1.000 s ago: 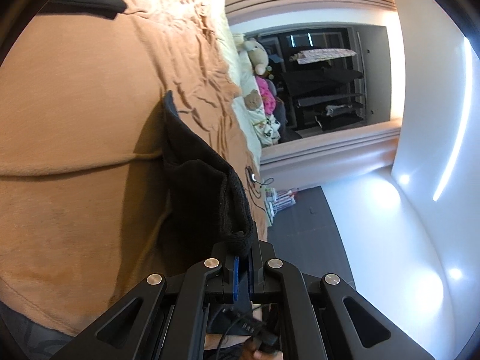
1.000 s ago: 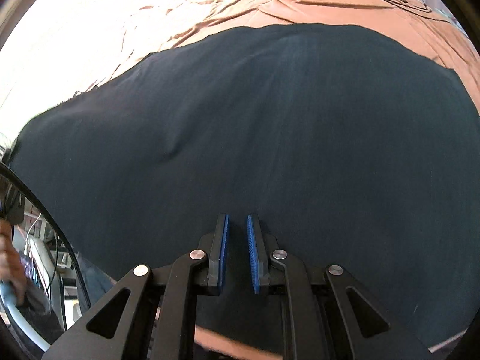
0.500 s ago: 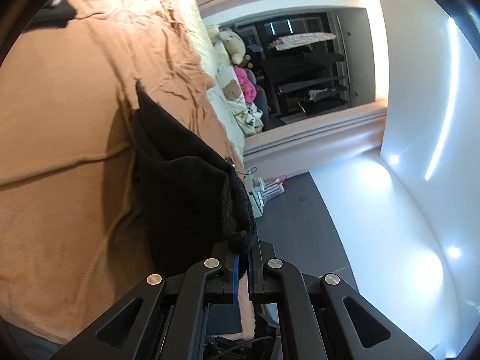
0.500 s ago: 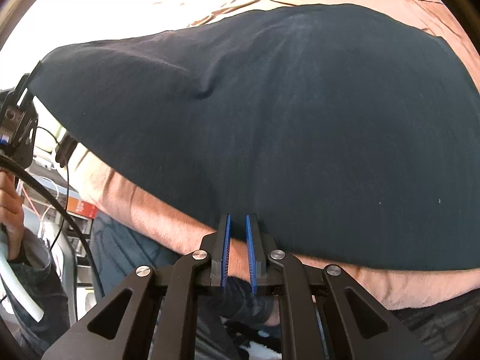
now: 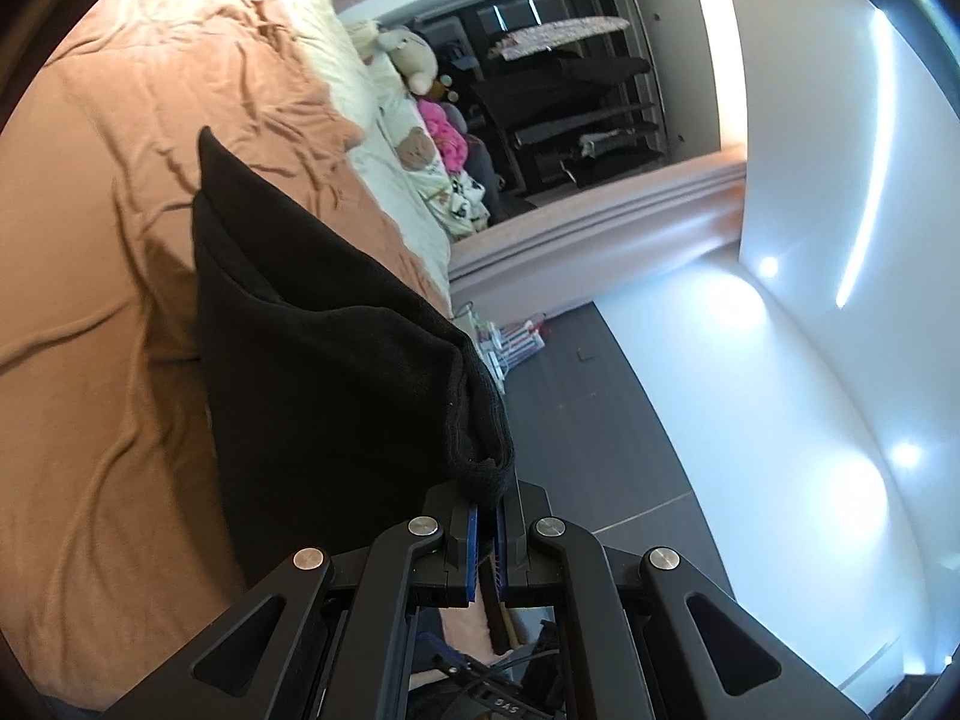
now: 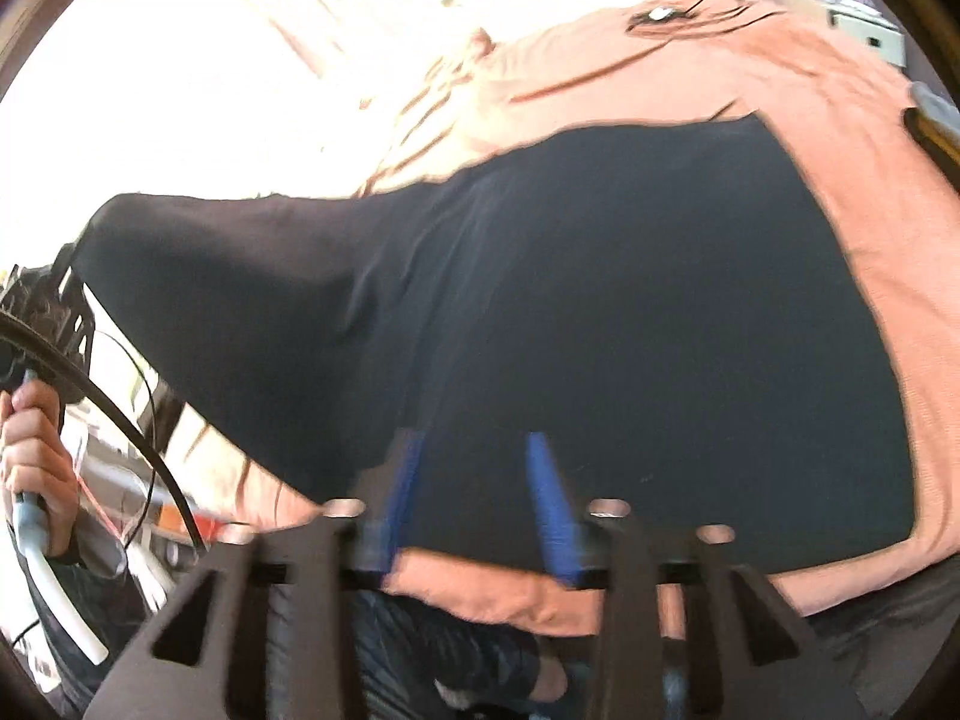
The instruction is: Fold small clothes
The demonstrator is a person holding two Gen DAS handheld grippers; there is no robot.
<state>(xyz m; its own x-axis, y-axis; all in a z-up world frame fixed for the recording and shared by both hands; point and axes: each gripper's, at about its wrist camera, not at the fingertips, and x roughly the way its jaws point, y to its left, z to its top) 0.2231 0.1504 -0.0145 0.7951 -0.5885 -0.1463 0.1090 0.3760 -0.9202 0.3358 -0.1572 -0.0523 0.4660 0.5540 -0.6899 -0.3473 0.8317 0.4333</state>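
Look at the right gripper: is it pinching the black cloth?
No, the right gripper has its blue pads spread apart, and no black cloth sits between them.

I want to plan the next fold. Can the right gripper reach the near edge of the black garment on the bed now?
Probably yes. The right gripper is open and empty, just above the near edge of the black garment, with nothing between them. The left gripper holds another corner off to the side.

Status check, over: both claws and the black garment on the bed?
Left claw shut on black garment corner, lifted. Right claw jaws just opening, nothing between them. Garment's far side flat on orange bedsheet. Nothing in the way.
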